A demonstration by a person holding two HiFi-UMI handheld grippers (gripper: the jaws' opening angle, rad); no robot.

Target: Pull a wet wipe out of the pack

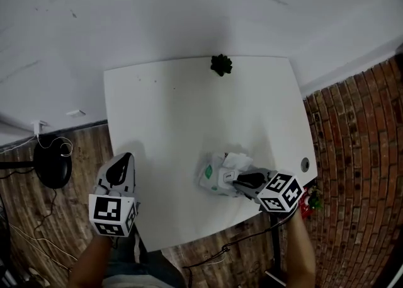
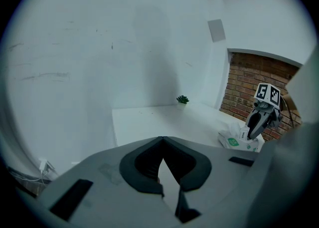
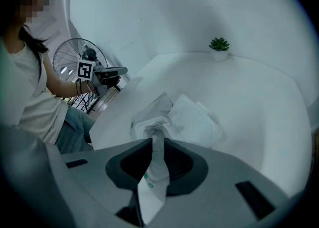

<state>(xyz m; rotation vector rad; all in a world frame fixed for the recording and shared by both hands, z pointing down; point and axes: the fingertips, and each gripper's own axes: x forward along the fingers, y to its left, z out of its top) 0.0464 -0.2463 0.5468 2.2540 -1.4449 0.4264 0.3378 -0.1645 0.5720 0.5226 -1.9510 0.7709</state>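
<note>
The wet wipe pack [image 1: 210,177] [image 2: 237,142] [image 3: 141,118] is white with green print and lies near the table's front right edge. My right gripper [image 1: 234,183] [image 3: 153,142] is right over it, shut on the pack's printed flap [image 3: 149,172], which rises from the opening between the jaws. A crumpled white wipe [image 1: 237,159] [image 3: 193,120] lies against the pack's far side. My left gripper [image 1: 126,156] [image 2: 162,139] hangs off the table's left front edge, well away from the pack, shut with nothing in it.
A small potted plant [image 1: 221,64] [image 2: 182,100] [image 3: 219,45] stands at the far edge of the white table [image 1: 170,110]. A cable hole [image 1: 305,165] is near the right edge. A fan [image 3: 74,57] stands on the floor at the left, and a person [image 3: 30,97] shows there too.
</note>
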